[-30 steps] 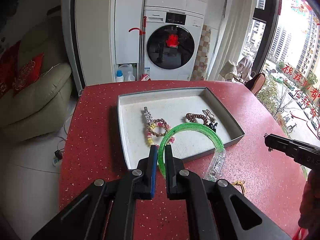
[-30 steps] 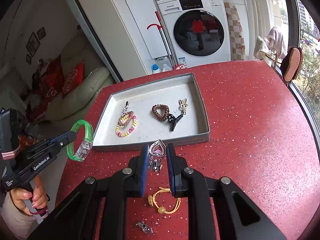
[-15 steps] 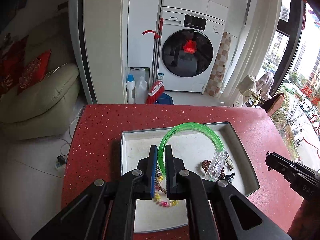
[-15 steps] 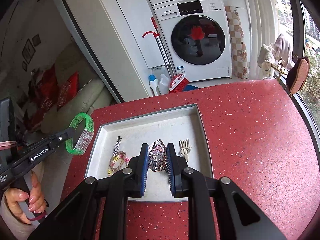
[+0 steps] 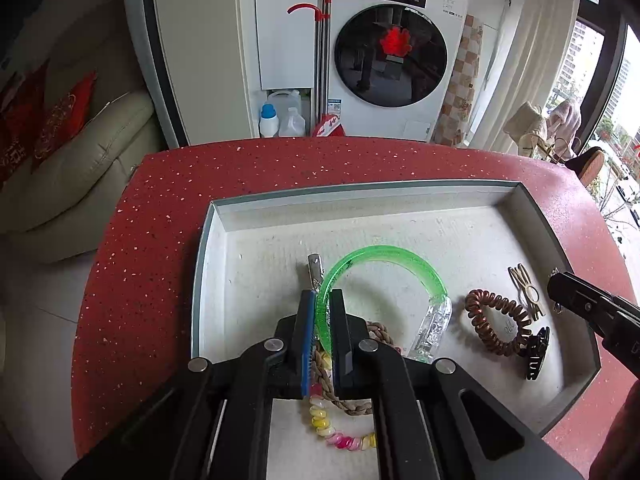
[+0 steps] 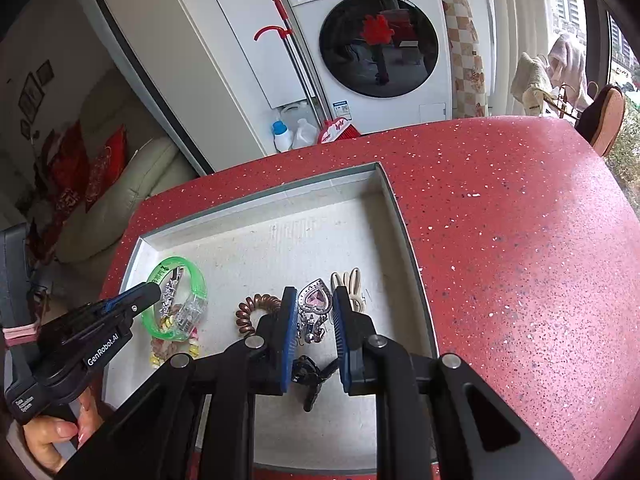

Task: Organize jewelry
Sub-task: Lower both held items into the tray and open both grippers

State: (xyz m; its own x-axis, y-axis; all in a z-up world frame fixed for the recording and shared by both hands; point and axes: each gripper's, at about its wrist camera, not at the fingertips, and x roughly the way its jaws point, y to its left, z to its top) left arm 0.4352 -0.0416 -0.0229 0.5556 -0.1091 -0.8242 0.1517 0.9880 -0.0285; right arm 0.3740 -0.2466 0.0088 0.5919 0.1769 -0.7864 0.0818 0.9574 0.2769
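A: Left gripper (image 5: 323,300)?
B: Clamped on the green bangle (image 5: 384,258), above the tray (image 5: 400,194).
A: Right gripper (image 6: 314,300)?
B: Pinching the heart pendant (image 6: 316,300), above the tray, near its right wall.

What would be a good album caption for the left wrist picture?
Left gripper carries a green bangle over the grey tray.

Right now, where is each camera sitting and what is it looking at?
Left wrist: sits on the left gripper, looking down its fingers at the green bracelet they pinch over the tray; the right gripper's tip shows on the right.
Right wrist: sits on the right gripper, looking down at the heart pendant it holds; the left gripper and a hand show.
Both see the tray, brown hair tie and washing machine.
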